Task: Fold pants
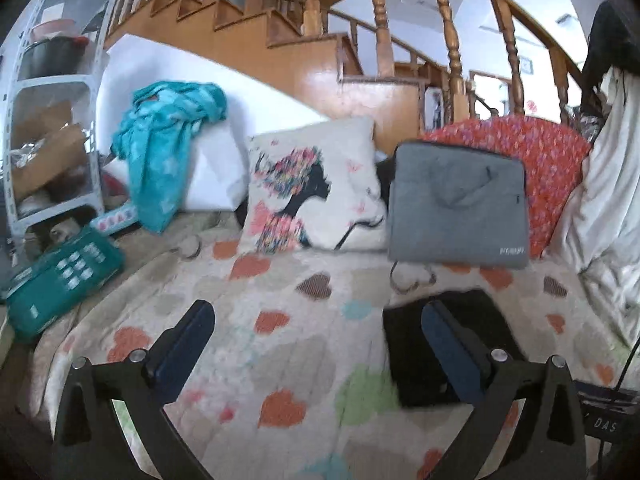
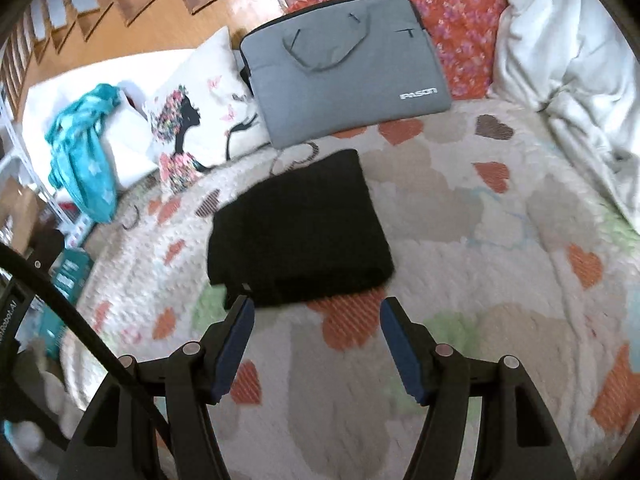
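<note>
The black pants (image 2: 300, 232) lie folded into a compact rectangle on the heart-patterned blanket (image 2: 460, 208). My right gripper (image 2: 316, 308) is open and empty, its fingertips just short of the pants' near edge. In the left wrist view the pants (image 1: 404, 340) lie at the right, partly behind my right-hand finger. My left gripper (image 1: 320, 312) is open wide and empty, above the blanket (image 1: 280, 288), to the left of the pants.
A grey laptop bag (image 2: 344, 68) leans against a red floral pillow (image 2: 452, 12) behind the pants. A white cushion with a woman's silhouette (image 2: 200, 112), a teal cloth (image 2: 80, 152) and a white duvet (image 2: 560, 60) border the bed. A teal box (image 1: 60, 280) and a shelf (image 1: 48, 120) stand at the left.
</note>
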Available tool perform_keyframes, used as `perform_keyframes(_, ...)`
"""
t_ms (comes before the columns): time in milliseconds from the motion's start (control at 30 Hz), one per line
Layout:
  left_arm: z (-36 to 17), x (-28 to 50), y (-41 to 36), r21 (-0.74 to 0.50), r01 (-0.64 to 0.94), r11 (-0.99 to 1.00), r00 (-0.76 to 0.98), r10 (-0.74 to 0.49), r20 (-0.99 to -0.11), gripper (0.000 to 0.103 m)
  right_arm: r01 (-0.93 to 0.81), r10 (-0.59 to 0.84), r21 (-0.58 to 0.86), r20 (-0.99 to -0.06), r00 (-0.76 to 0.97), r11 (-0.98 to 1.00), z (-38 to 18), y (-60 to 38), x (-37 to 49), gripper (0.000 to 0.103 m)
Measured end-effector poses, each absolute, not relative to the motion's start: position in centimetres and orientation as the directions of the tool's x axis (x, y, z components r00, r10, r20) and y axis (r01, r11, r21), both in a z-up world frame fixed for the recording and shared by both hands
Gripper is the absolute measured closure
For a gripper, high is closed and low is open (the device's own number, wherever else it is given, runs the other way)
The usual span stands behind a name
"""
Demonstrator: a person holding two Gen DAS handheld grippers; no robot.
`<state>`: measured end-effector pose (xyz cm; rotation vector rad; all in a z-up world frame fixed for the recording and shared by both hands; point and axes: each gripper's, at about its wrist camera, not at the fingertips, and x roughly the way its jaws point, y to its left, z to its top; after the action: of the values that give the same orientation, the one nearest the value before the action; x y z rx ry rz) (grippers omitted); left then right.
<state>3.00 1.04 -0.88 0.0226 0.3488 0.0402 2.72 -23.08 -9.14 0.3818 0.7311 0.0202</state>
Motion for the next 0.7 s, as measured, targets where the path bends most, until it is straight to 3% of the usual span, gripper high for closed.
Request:
perform_keyframes(200,-4.5,2.9,0.4,0.036,0.004,0.999,0.863,0.015,-0.505,0.000,0.147,0.089,0.280,-0.683,0.725,0.949,-10.9,-22.3,1.0,0.032)
perform_keyframes(700,-7.4,3.2,-1.4,-0.002,0.116,0.993,0.779,-0.092,-0.620,0.000,0.158,0.012,0.161,-0.734,0.679,0.974,-12.8,-20.9,1.9,0.031)
